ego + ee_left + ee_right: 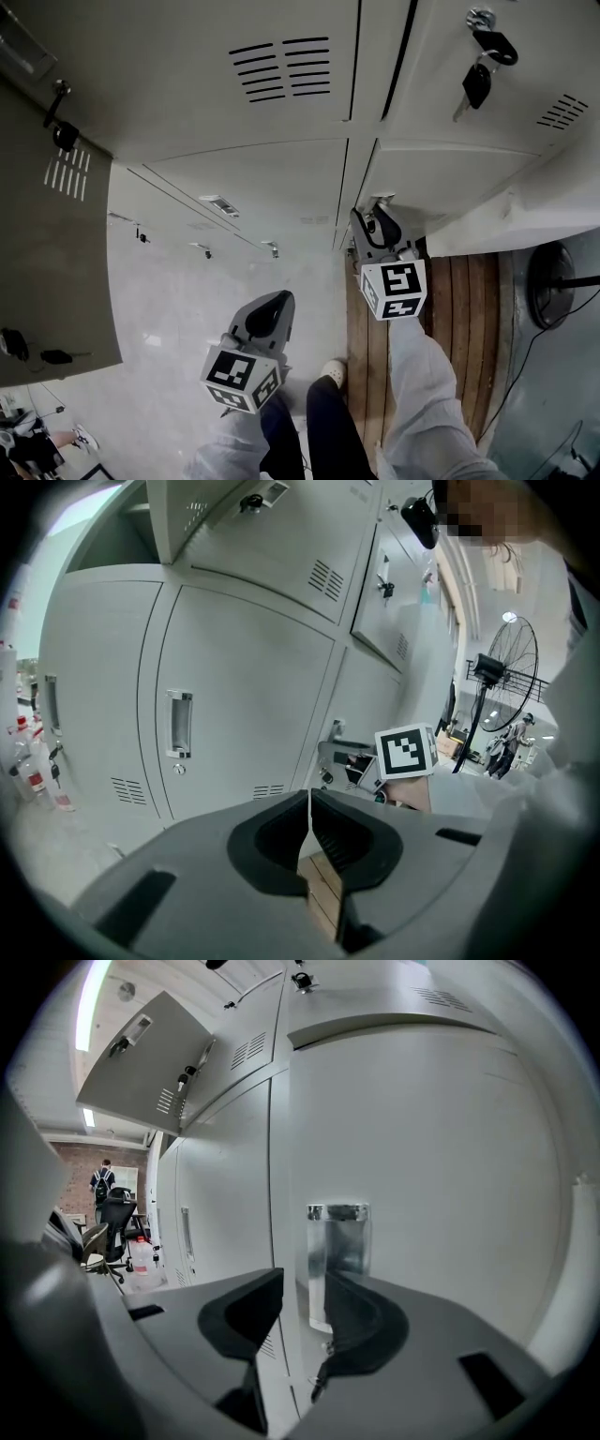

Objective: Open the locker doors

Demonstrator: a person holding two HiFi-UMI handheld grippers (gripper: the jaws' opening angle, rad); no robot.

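Grey steel lockers (281,178): a grey upper door (141,1063) at far left hangs open, but the grey lower right door (441,1194) is shut, so most of the task seems left. Right gripper (305,1283), jaws apart, straddles its recessed chrome handle (337,1241); contact unclear, lower end hidden. Left gripper (308,803), jaws together, empty.

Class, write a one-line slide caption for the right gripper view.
Right gripper, jaws apart, at the metal handle of a grey locker door.
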